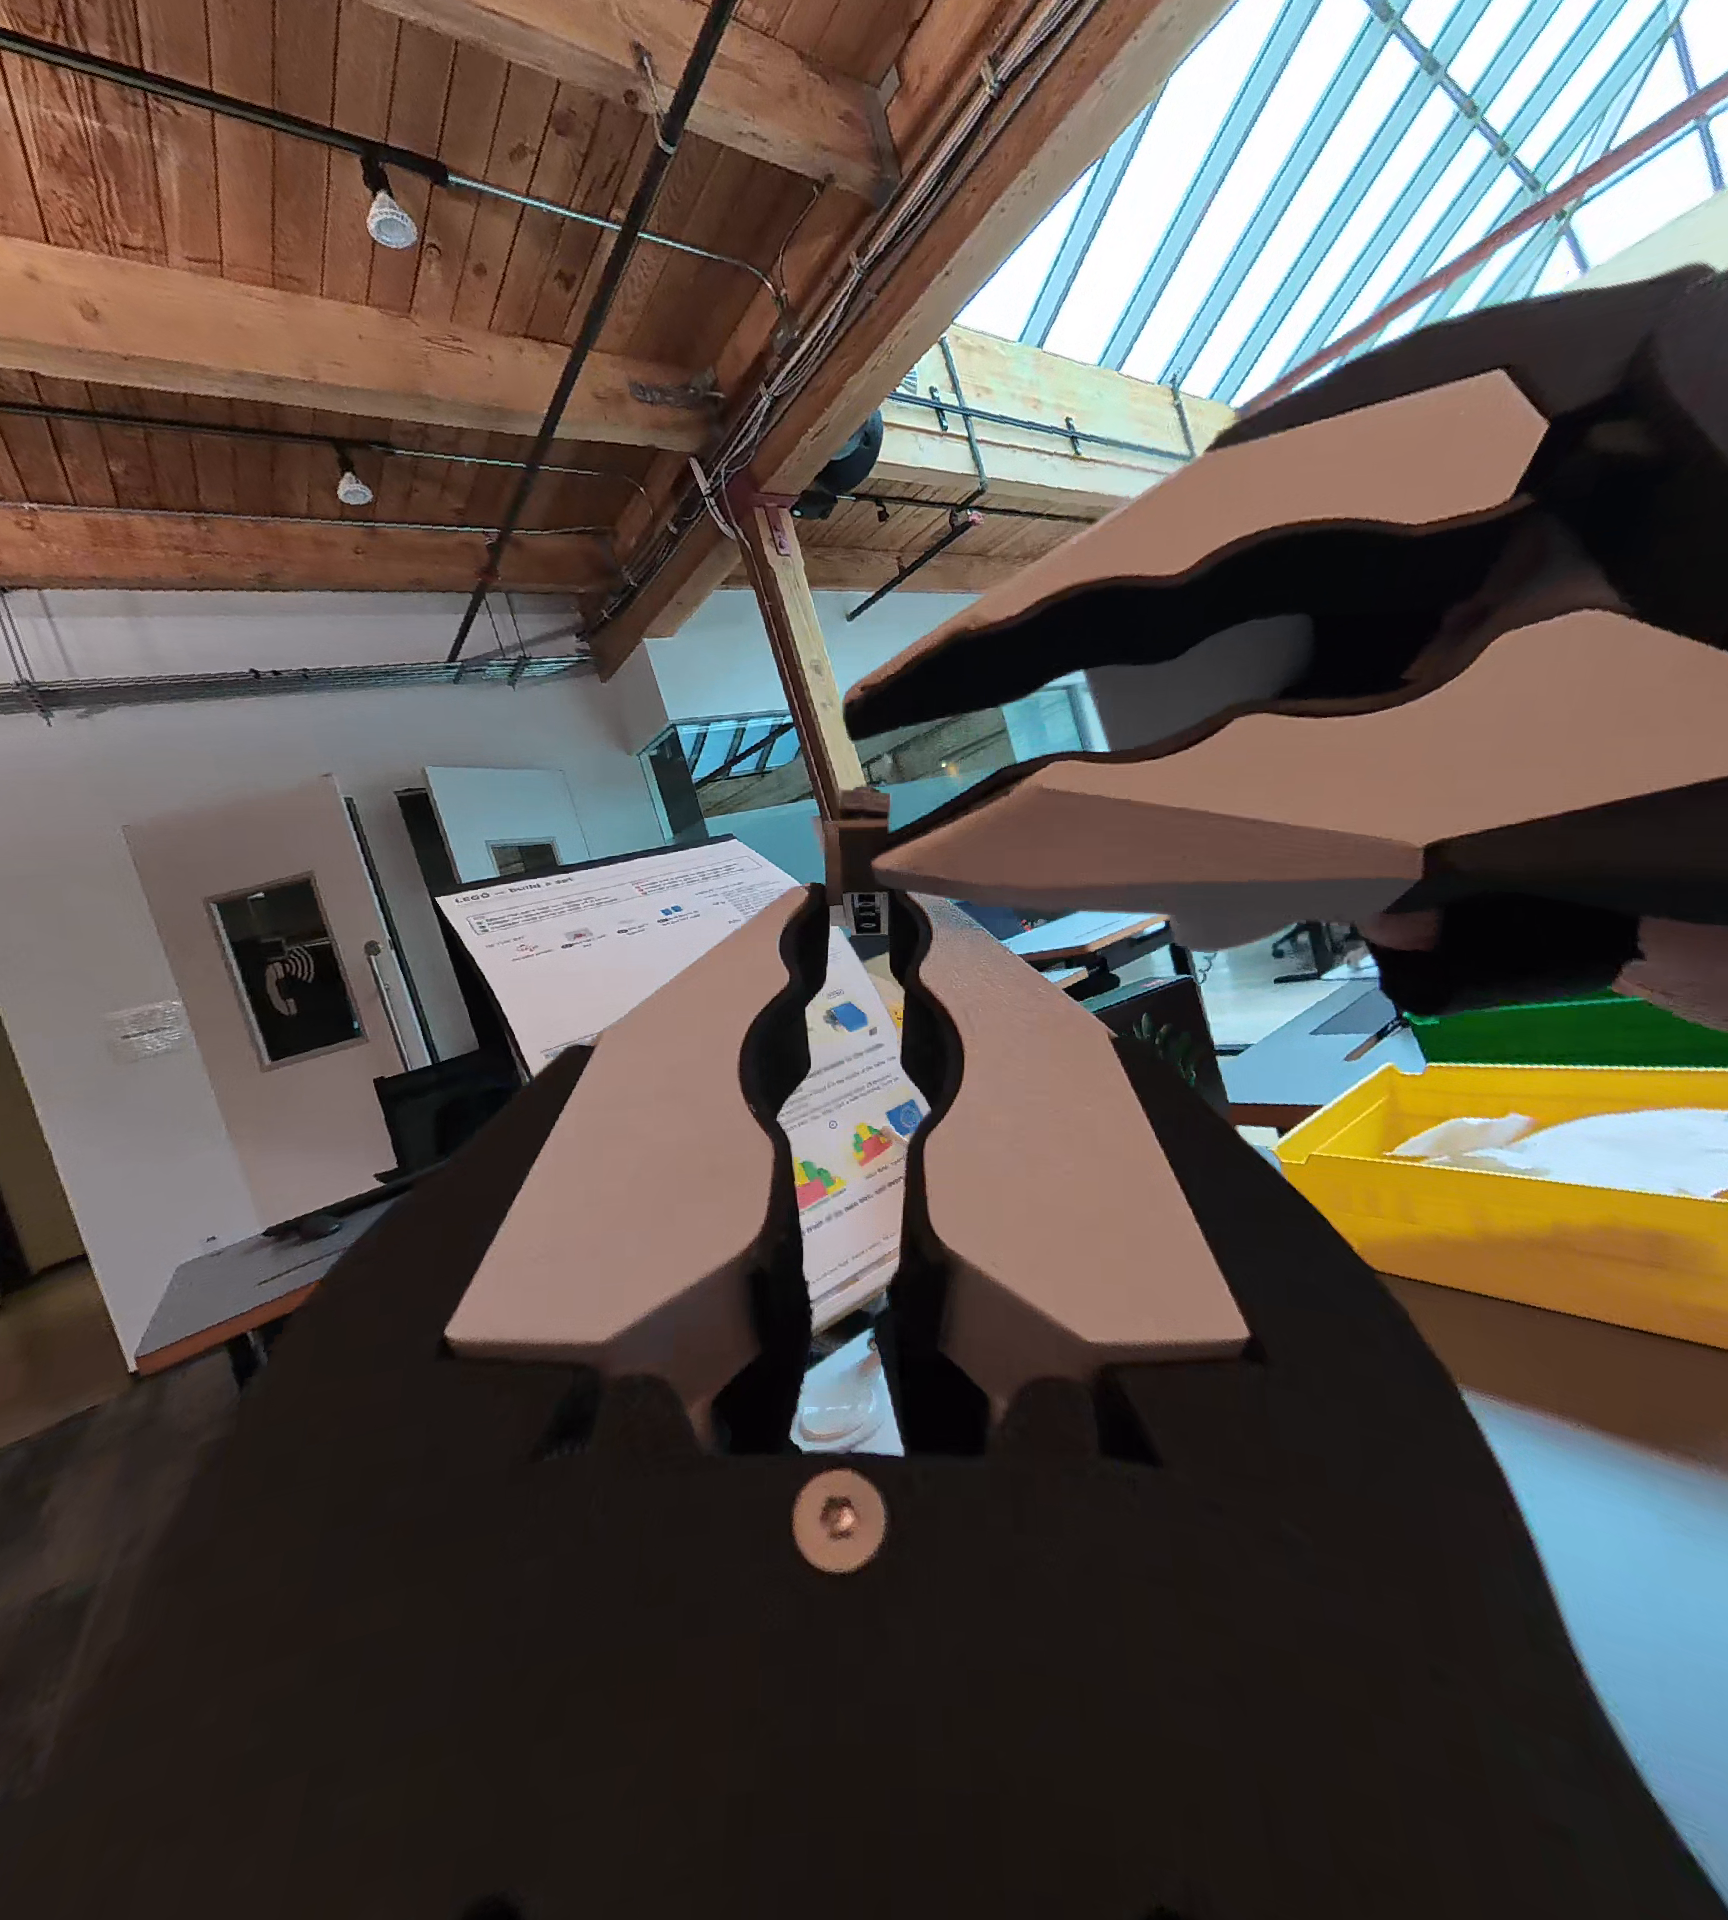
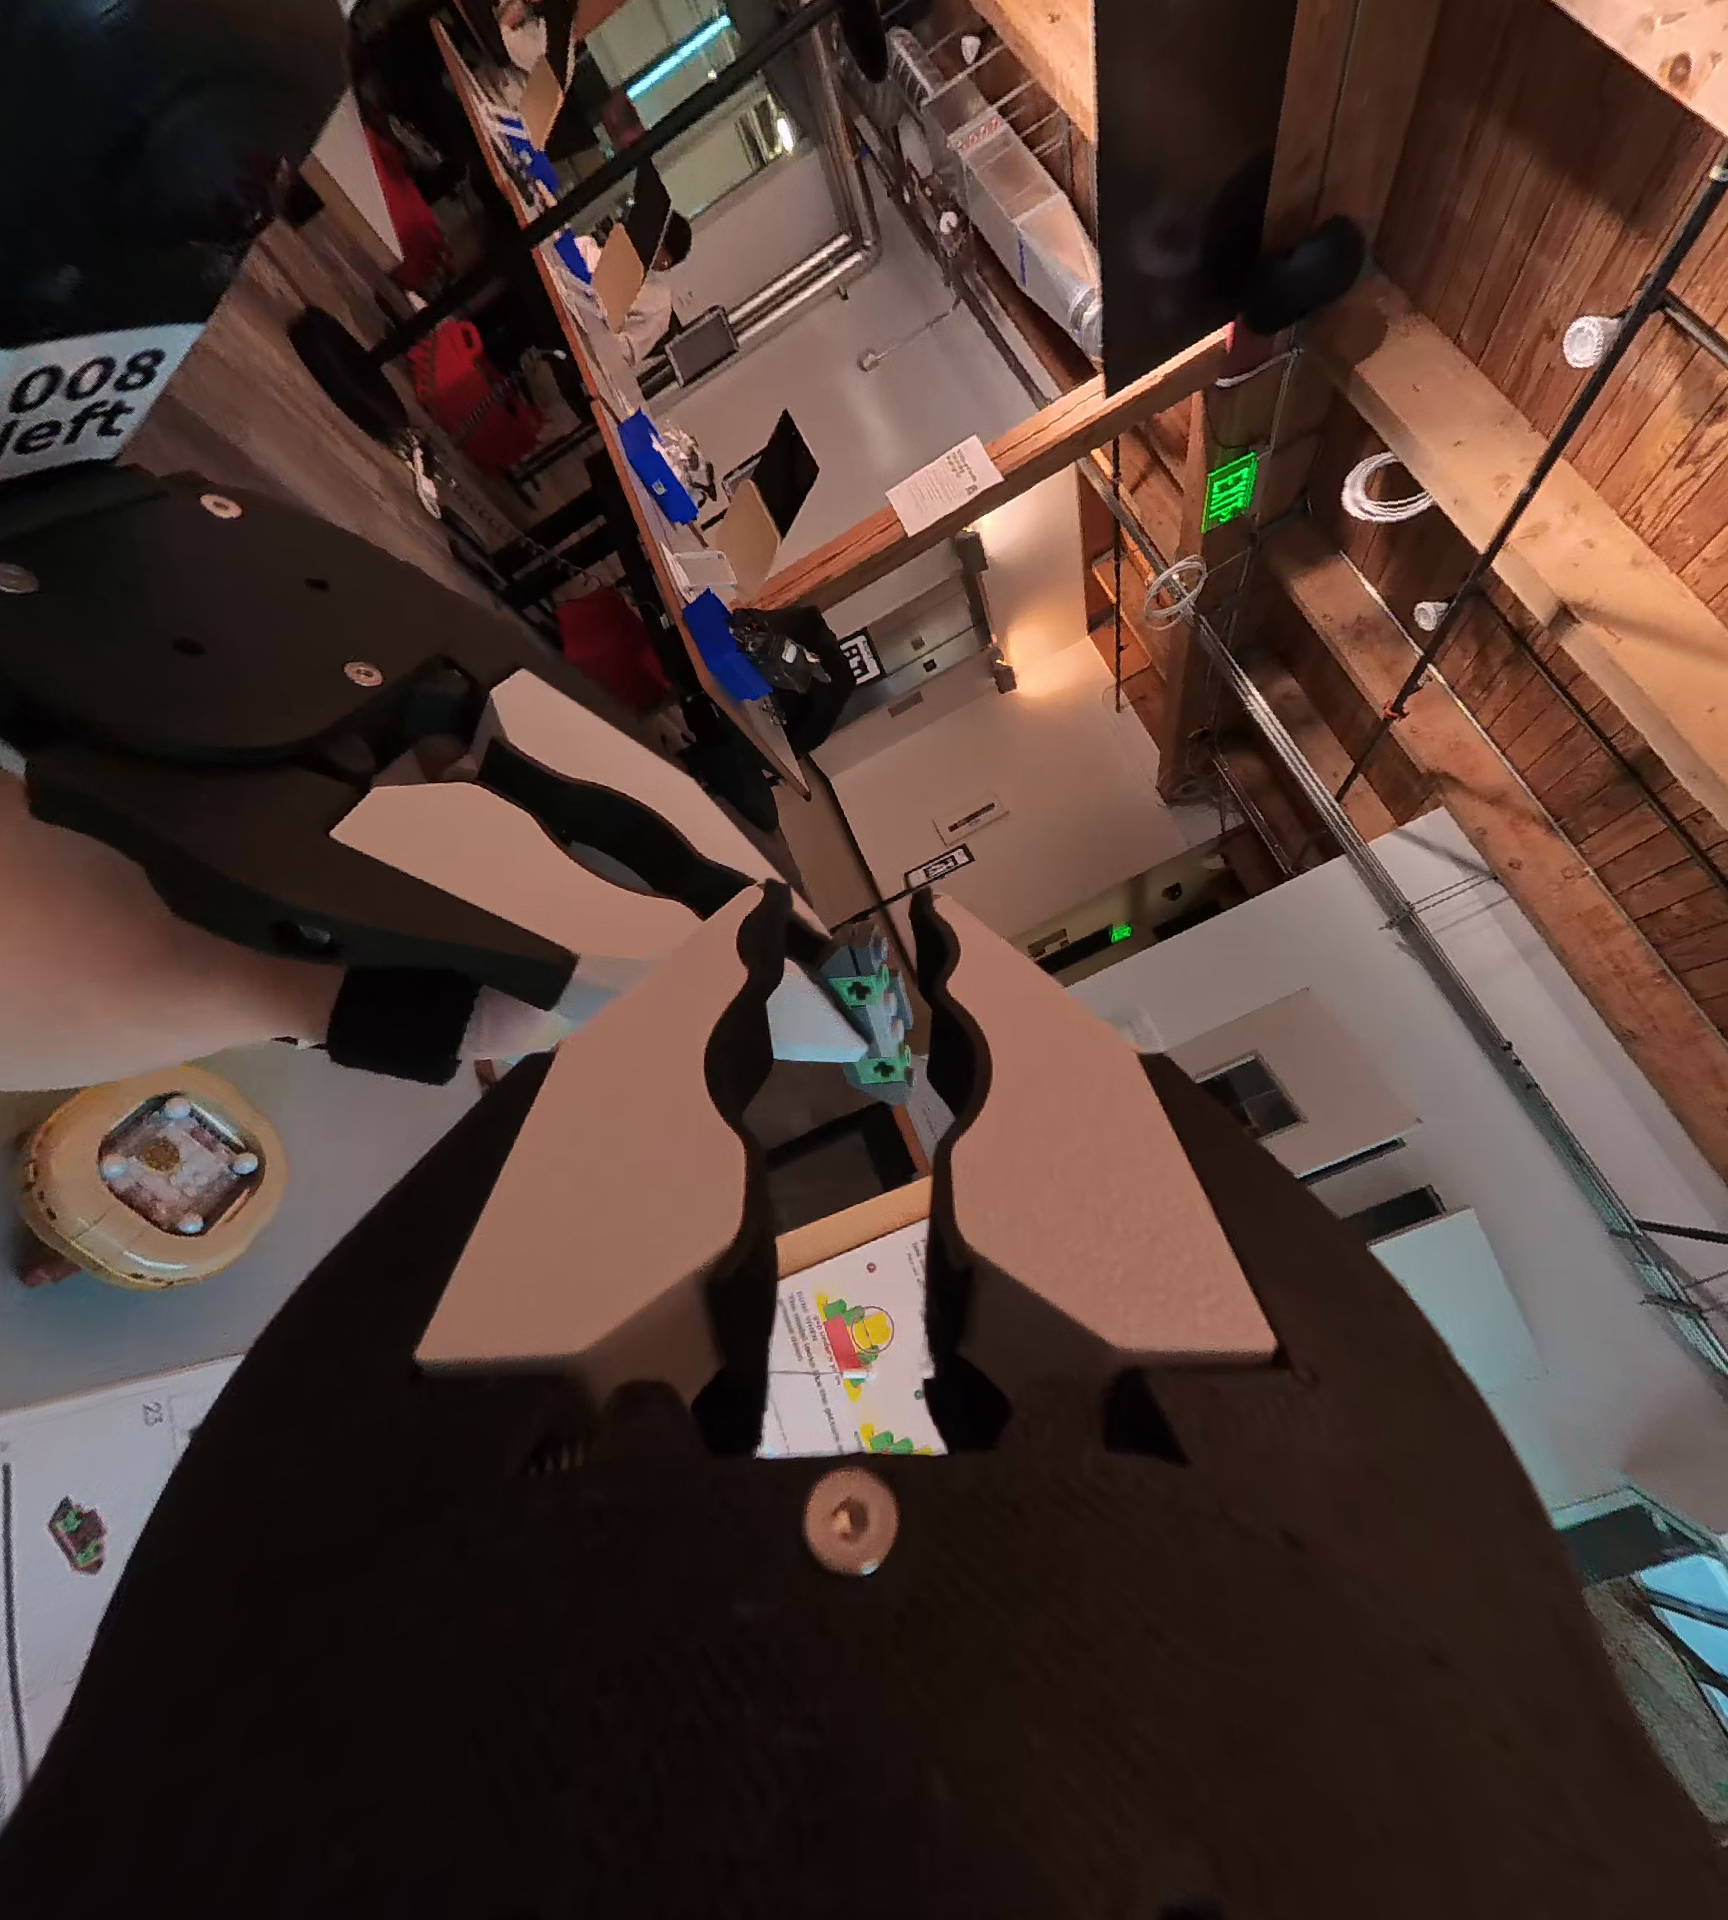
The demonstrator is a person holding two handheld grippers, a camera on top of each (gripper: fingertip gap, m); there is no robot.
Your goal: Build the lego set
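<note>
My left gripper [image 1: 862, 902] is shut on a small grey and green lego piece [image 2: 875, 1013], which shows only as a dark bit [image 1: 866, 916] between its tips in the left wrist view. It holds the piece up in the air, above the table. My right gripper [image 2: 847, 902] is open, with a jaw on either side of the piece and a clear gap on the left side. In the left wrist view the right gripper [image 1: 860, 790] comes in from the right, jaws apart. In the right wrist view the left gripper [image 2: 824, 987] comes in from the left.
A yellow bin [image 1: 1525, 1278] holding white paper sits at the right, with a green bin [image 1: 1587, 1029] behind it. An instruction sheet [image 1: 631, 935] stands ahead. A tan round lego model [image 2: 148, 1174] and an instruction page [image 2: 60, 1538] lie on the grey table [image 1: 1618, 1558].
</note>
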